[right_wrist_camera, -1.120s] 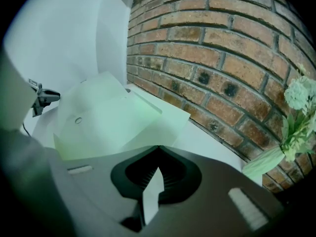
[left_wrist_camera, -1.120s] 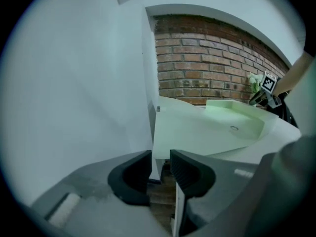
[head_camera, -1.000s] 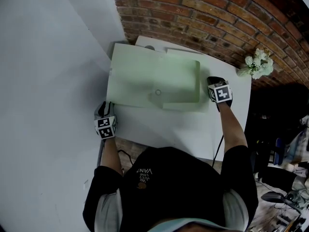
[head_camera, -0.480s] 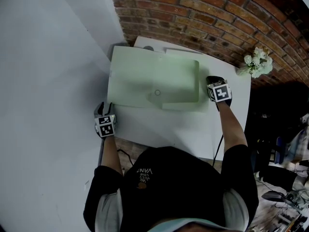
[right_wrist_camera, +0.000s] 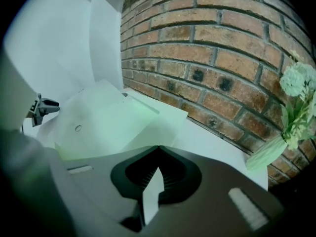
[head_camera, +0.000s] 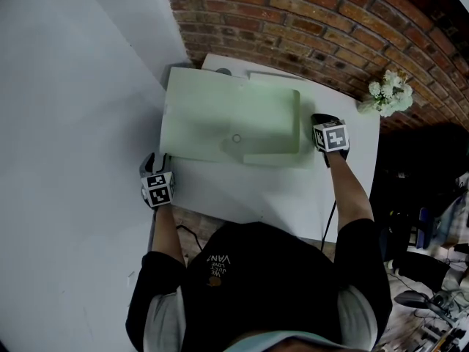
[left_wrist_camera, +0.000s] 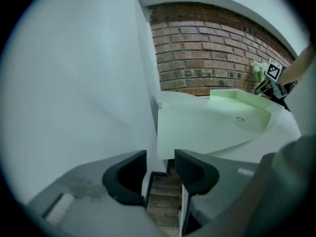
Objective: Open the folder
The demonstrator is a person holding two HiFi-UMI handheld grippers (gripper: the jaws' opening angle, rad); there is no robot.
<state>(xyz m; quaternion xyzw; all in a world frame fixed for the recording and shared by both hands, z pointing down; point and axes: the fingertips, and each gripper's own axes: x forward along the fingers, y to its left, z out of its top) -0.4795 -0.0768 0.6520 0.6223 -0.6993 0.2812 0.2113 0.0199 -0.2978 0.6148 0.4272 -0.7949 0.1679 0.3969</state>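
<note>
A pale green folder [head_camera: 220, 119] lies on the white table [head_camera: 278, 189], its left part flat and its right cover raised a little; a small ring [head_camera: 236, 138] marks its front. At the folder's right edge my right gripper [head_camera: 318, 121] is shut, and the right gripper view shows a thin sheet edge of the folder [right_wrist_camera: 108, 127] pinched between the jaws of that gripper [right_wrist_camera: 158, 149]. My left gripper [head_camera: 154, 161] hangs off the table's front left corner, apart from the folder [left_wrist_camera: 217, 122]. The left gripper [left_wrist_camera: 160, 164] is open, with only floor showing in the gap.
A brick wall [head_camera: 308, 20] runs close behind the table. White flowers [head_camera: 388, 94] in a vase stand at the far right corner, close to my right gripper. A white wall panel [head_camera: 73, 123] borders the table's left side. Office clutter lies on the floor at the right.
</note>
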